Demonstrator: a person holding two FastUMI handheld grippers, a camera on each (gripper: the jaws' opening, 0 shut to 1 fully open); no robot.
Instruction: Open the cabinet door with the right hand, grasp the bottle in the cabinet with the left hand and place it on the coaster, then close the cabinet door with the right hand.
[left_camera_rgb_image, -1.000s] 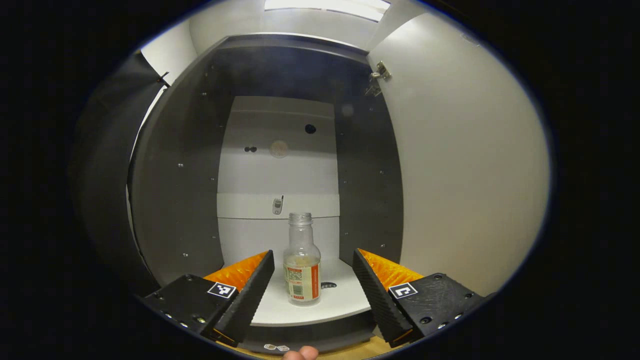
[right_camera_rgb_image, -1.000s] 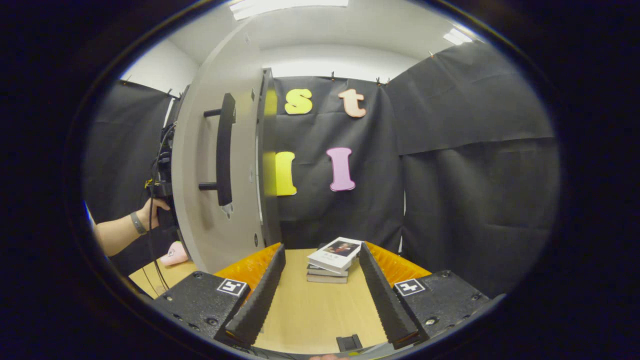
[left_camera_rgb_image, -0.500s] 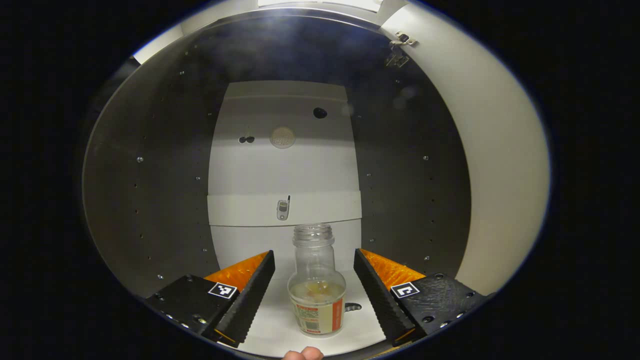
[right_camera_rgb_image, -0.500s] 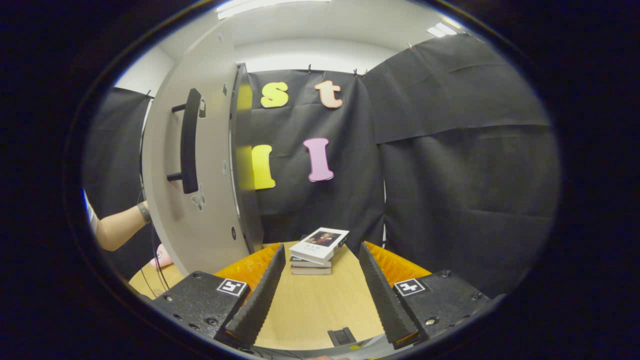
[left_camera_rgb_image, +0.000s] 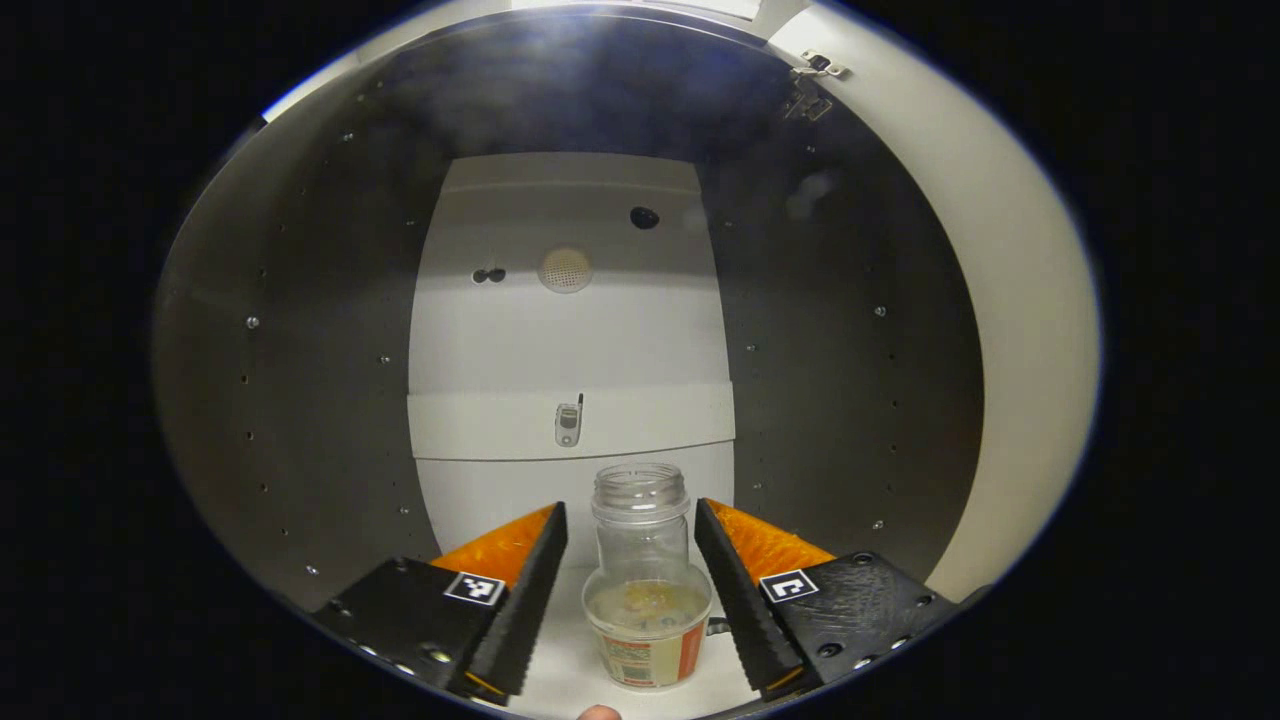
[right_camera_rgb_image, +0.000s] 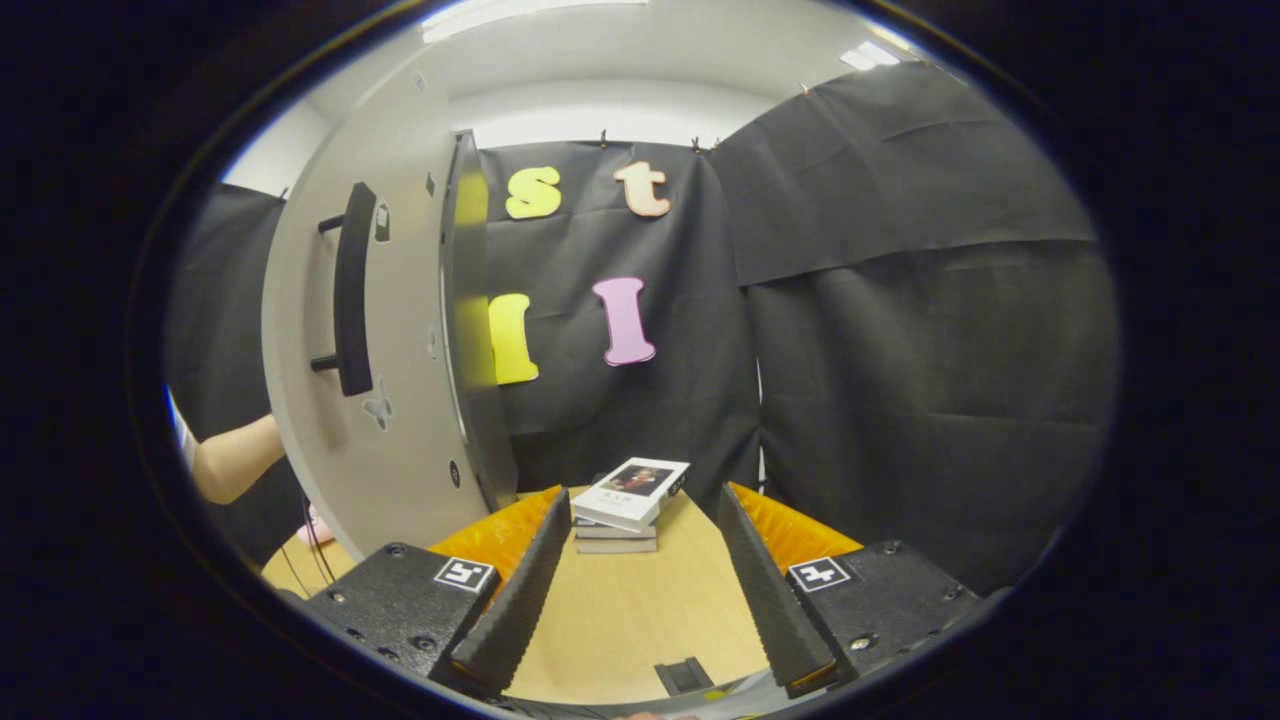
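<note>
The cabinet (left_camera_rgb_image: 300, 330) stands open, its dark side walls and pale back panel seen from the left gripper view, and its door (right_camera_rgb_image: 400, 330) is swung wide with the black handle (right_camera_rgb_image: 352, 290) facing out in the right gripper view. Beyond the door sits a wooden table (right_camera_rgb_image: 640, 620) with a small stack of books (right_camera_rgb_image: 628, 500). The right gripper (right_camera_rgb_image: 640, 590) hangs over that table with its jaws spread and nothing between them. Inside the cabinet, on its pale floor, the bottle (left_camera_rgb_image: 648, 590) stands upright, capless. The left gripper (left_camera_rgb_image: 628, 590) has its fingers on either side of the bottle, close but apparently not yet pressing. So the door step looks done and the grasp is in hand; the next move calls for closing on the bottle, then lifting it out without tipping
</note>
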